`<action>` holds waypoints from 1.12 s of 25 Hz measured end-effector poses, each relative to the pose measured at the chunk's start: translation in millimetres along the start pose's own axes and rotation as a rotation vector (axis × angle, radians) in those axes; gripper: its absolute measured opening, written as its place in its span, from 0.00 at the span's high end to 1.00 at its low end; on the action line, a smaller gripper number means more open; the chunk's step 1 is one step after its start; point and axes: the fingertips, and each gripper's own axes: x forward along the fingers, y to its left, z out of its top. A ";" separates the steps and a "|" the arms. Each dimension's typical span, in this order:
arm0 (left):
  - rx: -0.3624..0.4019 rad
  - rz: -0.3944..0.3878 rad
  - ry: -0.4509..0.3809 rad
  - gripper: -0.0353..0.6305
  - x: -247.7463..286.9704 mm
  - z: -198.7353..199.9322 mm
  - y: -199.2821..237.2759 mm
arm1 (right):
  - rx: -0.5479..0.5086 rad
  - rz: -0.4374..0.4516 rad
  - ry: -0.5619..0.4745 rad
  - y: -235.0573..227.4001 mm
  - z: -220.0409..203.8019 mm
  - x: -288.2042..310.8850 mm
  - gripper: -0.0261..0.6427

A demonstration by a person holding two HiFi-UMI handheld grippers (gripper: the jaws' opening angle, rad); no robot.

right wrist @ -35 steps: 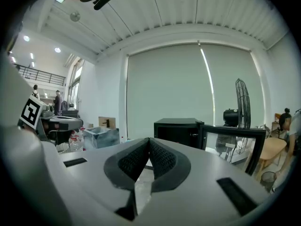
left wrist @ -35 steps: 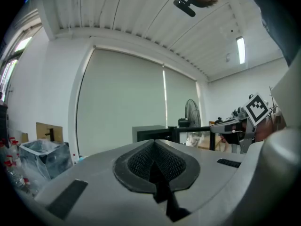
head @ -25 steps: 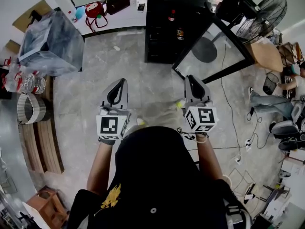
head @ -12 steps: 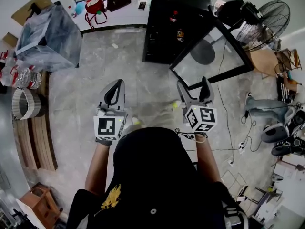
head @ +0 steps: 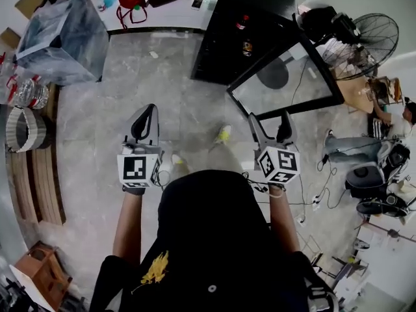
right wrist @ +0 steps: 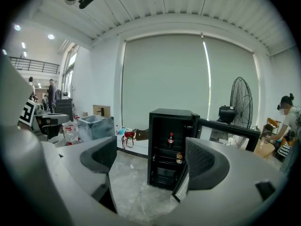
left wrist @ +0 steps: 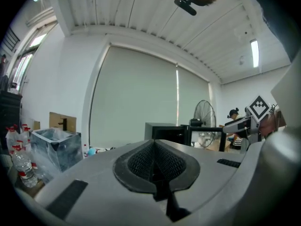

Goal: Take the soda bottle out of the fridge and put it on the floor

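Two grippers are held out over the grey floor, well short of the black fridge. The fridge stands far ahead, its glass door swung open to the right. The soda bottle stands upright on an upper shelf inside, far beyond the right gripper and framed in the gap between its jaws. Those jaws have just been opening and stand wide apart, nothing held. The left gripper has its jaws pressed together, empty.
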 end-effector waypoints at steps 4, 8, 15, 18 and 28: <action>-0.012 0.006 0.001 0.92 2.2 -1.4 -5.7 | 0.025 0.001 0.017 -8.8 -8.8 17.1 0.32; -0.005 0.058 0.017 0.92 3.7 -0.8 3.1 | 0.029 0.014 0.018 -21.7 -8.3 48.5 0.32; 0.006 0.138 0.046 0.92 37.1 0.0 8.4 | 0.046 0.037 0.032 -61.0 -9.2 133.2 0.34; 0.001 0.150 0.044 0.92 67.0 2.9 2.8 | 0.062 0.056 0.033 -76.8 -9.9 171.3 0.36; -0.019 0.074 0.073 0.92 191.0 -3.2 -37.9 | 0.053 0.090 0.033 -127.6 -20.0 274.8 0.40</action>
